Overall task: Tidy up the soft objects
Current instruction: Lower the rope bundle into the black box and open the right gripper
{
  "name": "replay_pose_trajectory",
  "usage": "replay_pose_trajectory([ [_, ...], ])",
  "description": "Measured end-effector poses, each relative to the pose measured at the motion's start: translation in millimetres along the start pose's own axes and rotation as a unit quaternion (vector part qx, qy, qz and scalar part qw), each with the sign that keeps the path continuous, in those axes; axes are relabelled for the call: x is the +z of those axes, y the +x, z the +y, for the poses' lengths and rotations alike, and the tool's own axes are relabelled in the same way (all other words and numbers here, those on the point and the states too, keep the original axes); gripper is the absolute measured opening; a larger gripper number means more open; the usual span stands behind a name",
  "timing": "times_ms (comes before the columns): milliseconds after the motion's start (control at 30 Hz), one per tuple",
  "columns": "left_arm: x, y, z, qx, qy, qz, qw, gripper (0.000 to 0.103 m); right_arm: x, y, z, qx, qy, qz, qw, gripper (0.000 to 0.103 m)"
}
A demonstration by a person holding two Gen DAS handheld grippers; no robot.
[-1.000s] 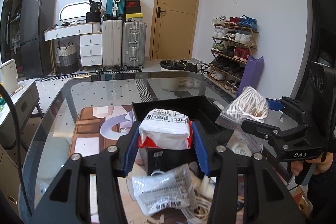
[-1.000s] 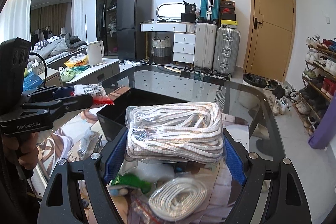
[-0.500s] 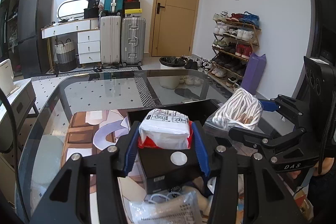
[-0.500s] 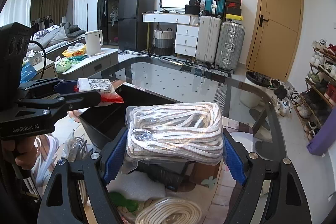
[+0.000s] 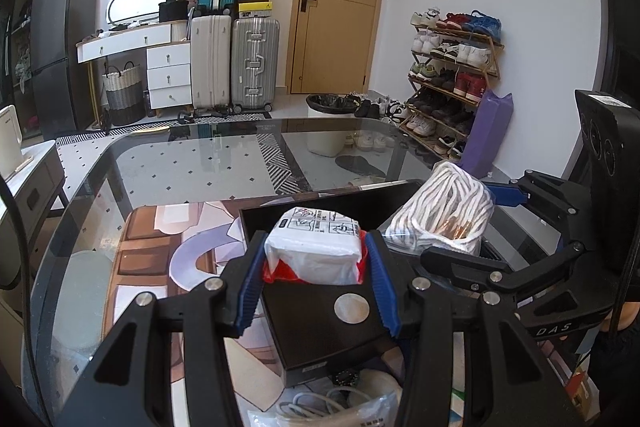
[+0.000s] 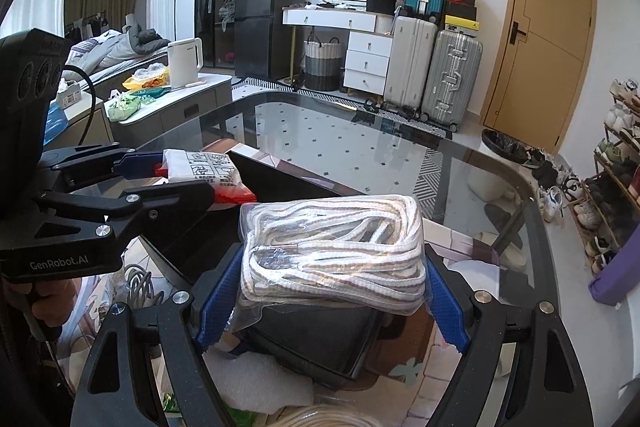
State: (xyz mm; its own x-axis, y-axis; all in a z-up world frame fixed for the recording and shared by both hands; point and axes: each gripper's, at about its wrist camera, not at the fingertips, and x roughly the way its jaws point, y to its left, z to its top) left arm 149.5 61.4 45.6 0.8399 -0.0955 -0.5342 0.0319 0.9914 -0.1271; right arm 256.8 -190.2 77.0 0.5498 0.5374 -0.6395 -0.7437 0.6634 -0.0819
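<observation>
Tissue pack clamped in left tongs, rope bag in right tongs; both now over black box.

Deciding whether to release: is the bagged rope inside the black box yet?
Not yet. The bagged rope sits clamped in the right hand-held gripper, above the black box.

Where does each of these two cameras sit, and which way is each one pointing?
Left wrist view: rides on the left gripper, looking along its fingers, shut on a white packet, toward the door; the right gripper shows at the right edge.
Right wrist view: rides on the right gripper, shut on a bagged rope bundle, facing the suitcases; the left gripper and a bit of hand show at left.
Both share the black tray and glass table.
</observation>
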Motion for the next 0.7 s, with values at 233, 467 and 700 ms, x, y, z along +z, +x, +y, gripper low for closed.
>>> replay_pose_trajectory([
  [233,0,7,2,0.004,0.003,0.007,1.0,0.048,4,8,-2,0.008,-0.003,0.004,1.0,0.086],
  [467,1,11,4,0.005,0.001,0.011,0.9999,0.048,8,11,-6,0.019,-0.005,0.007,1.0,0.091],
  [700,2,10,3,0.003,0.002,0.01,0.9999,0.05,6,4,-3,0.03,-0.015,0.007,0.999,0.093],
])
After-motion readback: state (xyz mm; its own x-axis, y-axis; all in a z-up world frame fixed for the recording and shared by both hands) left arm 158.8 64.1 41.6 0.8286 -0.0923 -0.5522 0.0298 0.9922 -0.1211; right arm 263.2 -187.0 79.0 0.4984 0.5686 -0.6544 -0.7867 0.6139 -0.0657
